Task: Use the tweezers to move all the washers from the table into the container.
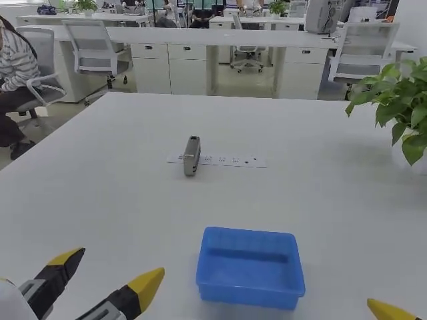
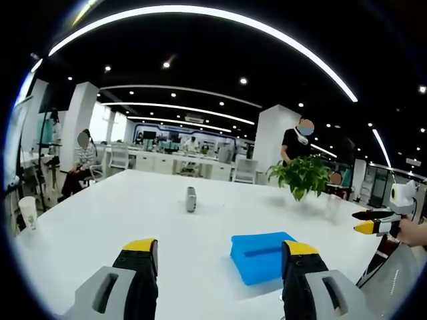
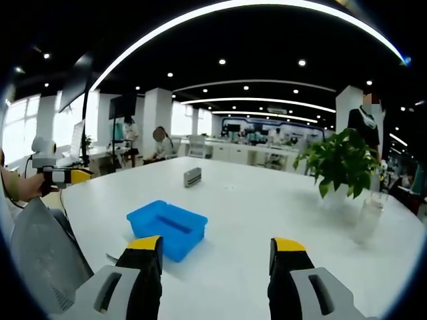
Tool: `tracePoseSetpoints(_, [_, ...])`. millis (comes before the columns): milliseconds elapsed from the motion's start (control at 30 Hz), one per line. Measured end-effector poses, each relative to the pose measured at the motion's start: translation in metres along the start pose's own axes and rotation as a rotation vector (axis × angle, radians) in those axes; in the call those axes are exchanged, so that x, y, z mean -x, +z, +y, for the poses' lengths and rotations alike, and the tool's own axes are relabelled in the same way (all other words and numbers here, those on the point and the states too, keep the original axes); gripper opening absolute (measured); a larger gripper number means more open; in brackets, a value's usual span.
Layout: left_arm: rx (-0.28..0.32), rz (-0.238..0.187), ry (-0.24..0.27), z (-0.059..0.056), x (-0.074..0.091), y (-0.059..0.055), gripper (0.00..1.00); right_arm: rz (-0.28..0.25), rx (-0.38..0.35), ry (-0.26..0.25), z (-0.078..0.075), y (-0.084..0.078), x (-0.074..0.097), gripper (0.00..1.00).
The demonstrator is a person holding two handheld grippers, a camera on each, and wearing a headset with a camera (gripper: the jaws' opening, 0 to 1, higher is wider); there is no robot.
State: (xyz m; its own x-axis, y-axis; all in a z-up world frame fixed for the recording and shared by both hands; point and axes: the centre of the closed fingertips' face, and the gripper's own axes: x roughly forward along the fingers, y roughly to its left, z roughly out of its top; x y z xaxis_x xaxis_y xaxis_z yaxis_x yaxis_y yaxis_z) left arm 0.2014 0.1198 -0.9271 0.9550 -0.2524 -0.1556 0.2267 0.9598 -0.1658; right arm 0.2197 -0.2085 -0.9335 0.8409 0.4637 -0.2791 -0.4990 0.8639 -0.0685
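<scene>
The surface was big and white. Behind it stood white desks and gray chairs. A green plant sat on its right side. The dark ceiling had small round lights, and there were white pillars.

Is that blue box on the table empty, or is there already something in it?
Empty: in the head view, the floor of the blue rectangular plastic container is bare, with nothing lying on it.

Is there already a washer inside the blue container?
No, the floor of the blue container looks bare in the head view.
</scene>
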Motion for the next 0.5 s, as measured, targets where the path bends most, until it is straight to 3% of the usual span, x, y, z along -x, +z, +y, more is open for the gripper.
tracePoseSetpoints(500, [-0.002,-0.001,0.005,0.0012,0.0018,0.0004,0.76,-0.001,0.001,-0.007,-0.0004,-0.0005,0.0015,0.63])
